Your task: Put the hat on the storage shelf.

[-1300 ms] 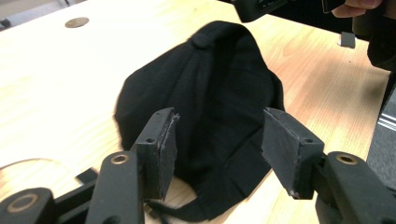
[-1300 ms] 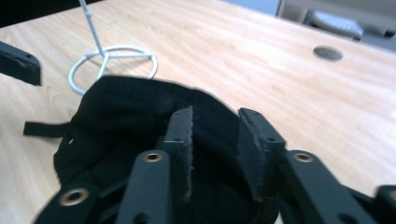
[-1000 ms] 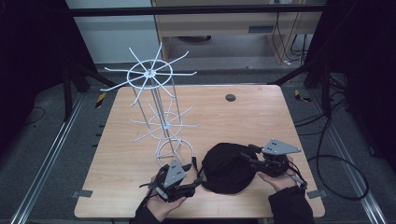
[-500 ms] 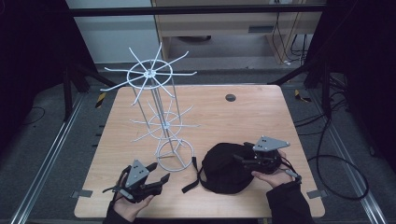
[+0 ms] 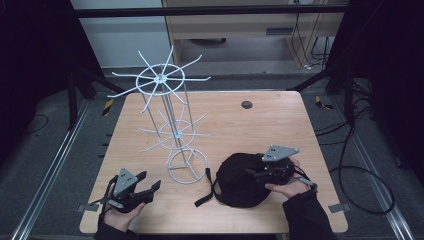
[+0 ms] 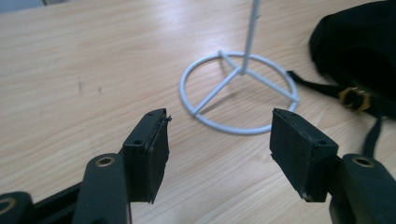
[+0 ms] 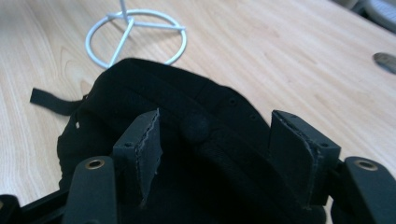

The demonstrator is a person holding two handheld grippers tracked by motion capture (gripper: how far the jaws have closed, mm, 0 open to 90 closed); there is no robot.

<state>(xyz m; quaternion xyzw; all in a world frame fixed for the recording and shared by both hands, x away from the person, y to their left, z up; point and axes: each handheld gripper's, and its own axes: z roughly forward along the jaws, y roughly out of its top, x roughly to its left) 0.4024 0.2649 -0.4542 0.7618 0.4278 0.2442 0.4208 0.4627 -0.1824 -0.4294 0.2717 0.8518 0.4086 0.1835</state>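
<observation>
Change since earlier frame: left gripper [image 5: 131, 190] has gone from beside the black cap [image 5: 240, 181] out toward 8 o'clock of the counter [image 5: 250, 125]; its jaws have just been opening, nothing between them. Right gripper [image 5: 260, 172] has hardly shifted; its jaws have just been opening above the cap.
High view, cap: lies at 5 o'clock on the counter, just right of the ring base of the white wire rack [image 5: 172, 125]; strap trails toward 7 o'clock.
High view, rack: upright at centre-left, two tiers of spokes, all bare.
High view, hands: left well apart from the cap; right resting over the cap's 3 o'clock side.
Left gripper view: jaws spread wide, empty; rack base ring [image 6: 240, 91] at 12 o'clock ahead, cap with brass buckle [image 6: 355, 98] at 2 o'clock.
Right gripper view: jaws wide apart, cap crown and top button [image 7: 196, 127] between them; pads do not appear to press on the fabric.
Step in hand (judgement): re-grasping the cap, probably to hang it on a spoke.
Doing it well: close on a firm edge such as the brim or back band, not loose crown cloth; keep the strap clear of the rack base when lifting.
Containers: none; the rack is the only holder and carries nothing.
</observation>
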